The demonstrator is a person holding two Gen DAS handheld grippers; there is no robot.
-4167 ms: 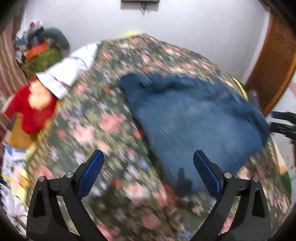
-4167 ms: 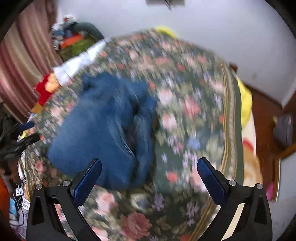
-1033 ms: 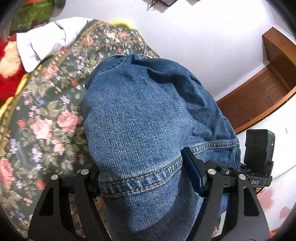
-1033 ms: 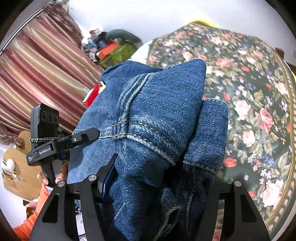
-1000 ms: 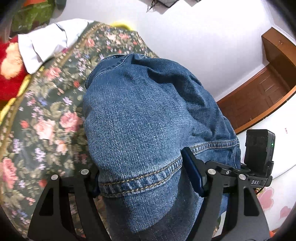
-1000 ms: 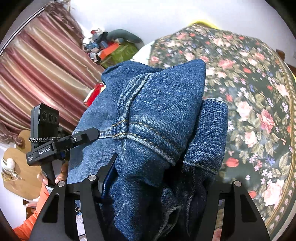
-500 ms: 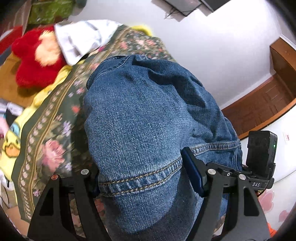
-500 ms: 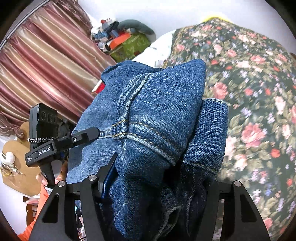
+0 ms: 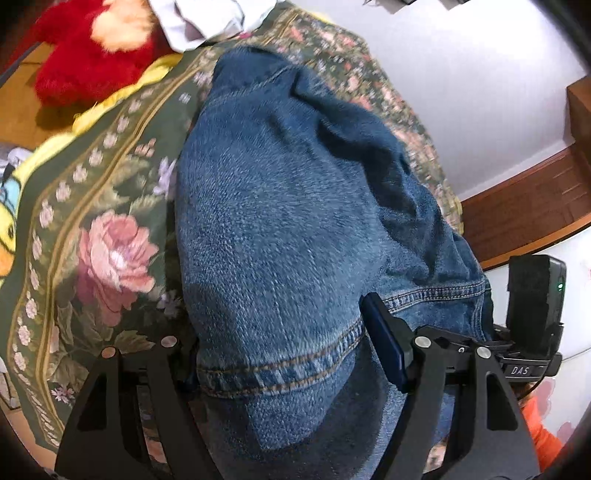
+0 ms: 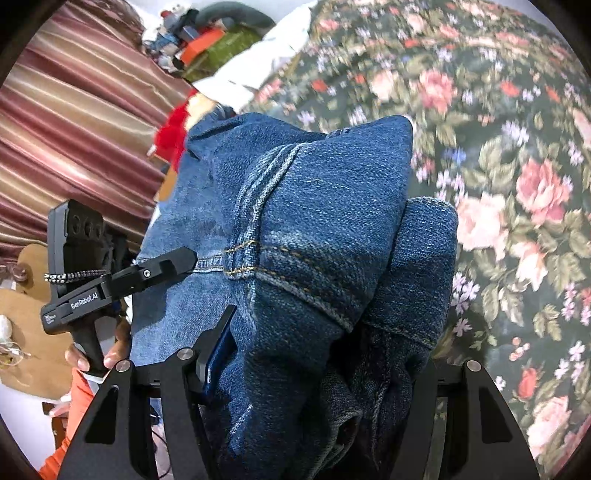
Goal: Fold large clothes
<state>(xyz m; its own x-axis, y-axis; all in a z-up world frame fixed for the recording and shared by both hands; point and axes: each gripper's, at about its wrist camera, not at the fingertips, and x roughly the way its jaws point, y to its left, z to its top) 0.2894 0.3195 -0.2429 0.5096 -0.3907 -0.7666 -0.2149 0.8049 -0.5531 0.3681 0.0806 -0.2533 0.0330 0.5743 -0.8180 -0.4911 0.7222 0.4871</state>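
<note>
A folded bundle of blue denim jeans fills both views, carried over the flowered bedspread. My left gripper is shut on one end of the bundle, its blue pads pressing the stitched hem from both sides. In the right wrist view the same jeans bulge between the fingers of my right gripper, which is shut on the thick folded layers. The left gripper shows there too, clamped on the far side, with a hand on its handle.
A red plush toy and white cloth lie past the bed's edge at the upper left. Striped curtains hang at the left, a pile of things behind. A wooden door stands at the right.
Both grippers have come down and sideways with the jeans still clamped. The bedspread now looks closer and larger, and its edge with the plush toy has slid further into the left wrist view.
</note>
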